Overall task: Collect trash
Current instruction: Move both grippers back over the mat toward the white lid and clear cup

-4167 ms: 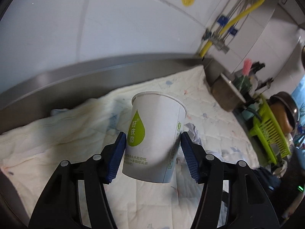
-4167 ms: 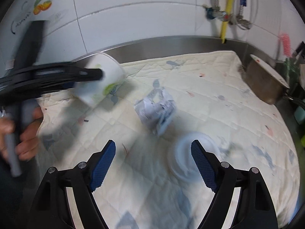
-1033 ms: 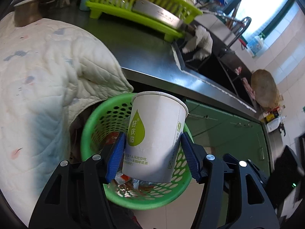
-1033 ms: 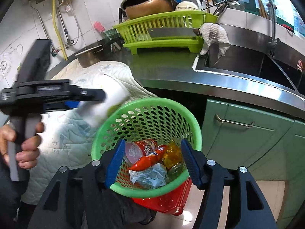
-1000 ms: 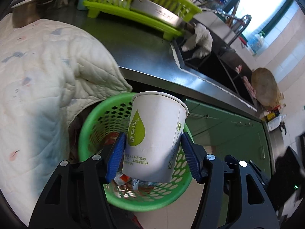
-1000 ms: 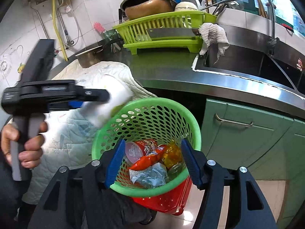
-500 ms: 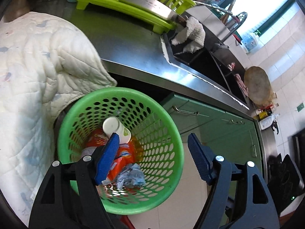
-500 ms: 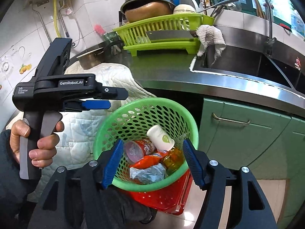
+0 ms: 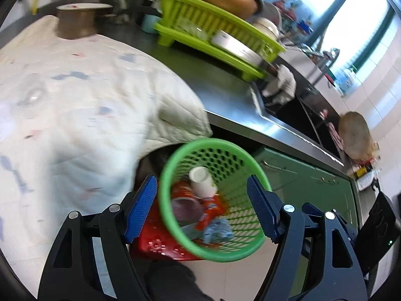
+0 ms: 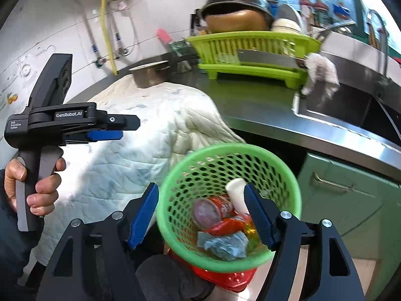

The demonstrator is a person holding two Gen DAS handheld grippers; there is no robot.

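A green perforated trash basket (image 9: 175, 155) stands below the counter edge; it also shows in the right wrist view (image 10: 285, 175). The white paper cup (image 9: 201, 181) lies inside it on red wrappers and crumpled blue paper, and shows in the right wrist view (image 10: 236, 194) too. My left gripper (image 9: 203, 210) is open and empty above the basket; it appears from the side in the right wrist view (image 10: 110, 130). My right gripper (image 10: 201, 215) is open and empty, with the basket between its fingers.
A quilted white cloth (image 9: 75, 105) covers the counter at left and hangs over its edge. A lime dish rack (image 10: 253, 50) with dishes, a metal pot (image 10: 147, 75) and a sink (image 10: 351, 110) lie behind. A red bin (image 10: 225, 281) sits under the basket. Green cabinets (image 10: 351, 200) stand at right.
My left gripper opened and dropped the cup into the green basket about half a second ago. Since then it has drawn back up and left, toward the cloth.
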